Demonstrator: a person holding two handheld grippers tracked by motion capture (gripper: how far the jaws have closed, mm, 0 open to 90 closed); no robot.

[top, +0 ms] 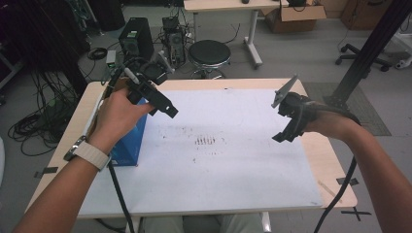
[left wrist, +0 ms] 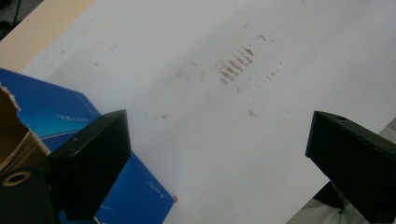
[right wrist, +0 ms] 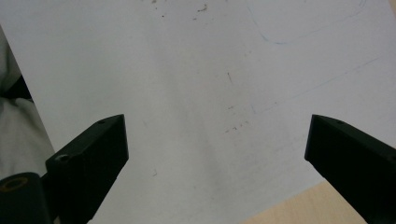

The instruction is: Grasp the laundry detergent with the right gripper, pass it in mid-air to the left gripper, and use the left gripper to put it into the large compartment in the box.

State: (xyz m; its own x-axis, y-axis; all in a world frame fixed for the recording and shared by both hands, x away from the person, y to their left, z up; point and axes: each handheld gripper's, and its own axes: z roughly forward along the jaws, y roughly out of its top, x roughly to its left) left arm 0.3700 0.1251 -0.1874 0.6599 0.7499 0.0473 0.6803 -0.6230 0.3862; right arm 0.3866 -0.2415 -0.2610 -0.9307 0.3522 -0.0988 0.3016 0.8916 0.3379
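A blue box [top: 128, 141] stands at the left edge of the white sheet [top: 233, 170] that covers the wooden table [top: 323, 160]. My left gripper [top: 165, 108] hovers above the box's far end, jaws open and empty, pointing toward the middle of the sheet. In the left gripper view the left gripper [left wrist: 219, 158] is wide open over the sheet, with the blue box [left wrist: 60, 112] under the left jaw and its torn cardboard opening at the far left. My right gripper [top: 284, 131] hangs over the sheet's right side. In the right gripper view the right gripper [right wrist: 217, 158] is open with only bare sheet [right wrist: 201, 84] between the jaws.
Brown smudge marks [top: 205, 141] lie on the middle of the sheet. Behind the table stand a black stool [top: 209, 53], computer towers [top: 136, 36] and floor cables. A black post [top: 369, 53] rises at the back right. A cable trails from each gripper.
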